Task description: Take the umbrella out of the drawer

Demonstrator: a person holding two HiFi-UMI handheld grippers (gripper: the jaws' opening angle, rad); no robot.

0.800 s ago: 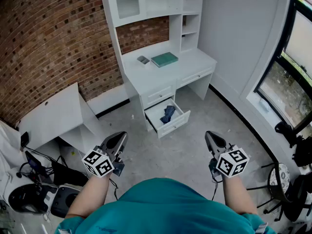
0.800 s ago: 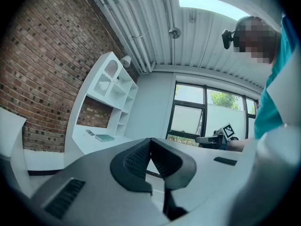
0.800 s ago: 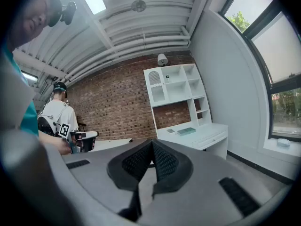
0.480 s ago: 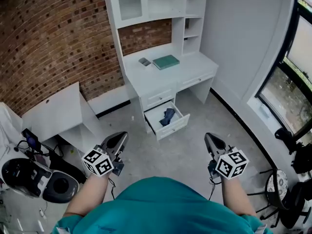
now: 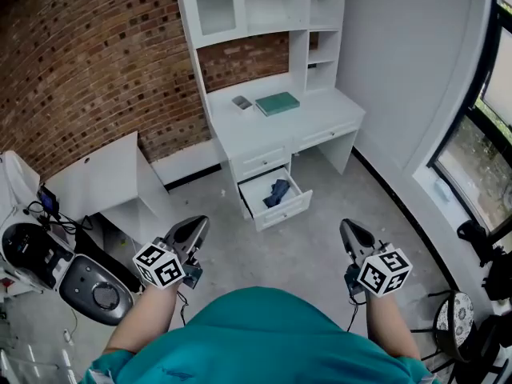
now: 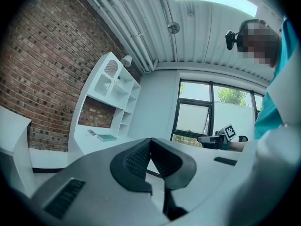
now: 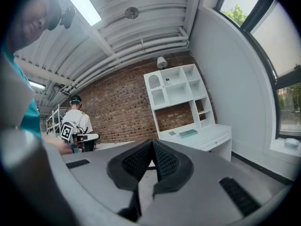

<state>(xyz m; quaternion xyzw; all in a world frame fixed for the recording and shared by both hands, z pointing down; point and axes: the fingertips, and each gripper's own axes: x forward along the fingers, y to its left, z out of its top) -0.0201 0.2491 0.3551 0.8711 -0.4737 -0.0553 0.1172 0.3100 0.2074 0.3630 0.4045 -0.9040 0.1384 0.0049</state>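
1. The open drawer (image 5: 282, 213) of the white desk (image 5: 324, 110) holds the blue umbrella (image 5: 277, 192).
2. The left gripper (image 5: 199, 222) and right gripper (image 5: 346, 226) have their jaws pressed together on nothing, well apart from the drawer.

Bright daylight from window (image 5: 480, 126), sharp focus, strong fisheye edge distortion

Loft-style studio room, brick wall (image 5: 88, 62), white hutch desk (image 5: 276, 130), concrete floor (image 5: 312, 246), large dark-framed window (image 5: 490, 126)

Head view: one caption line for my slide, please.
Left tongs and right tongs, both shut and empty, face a desk whose open drawer holds a blue umbrella.
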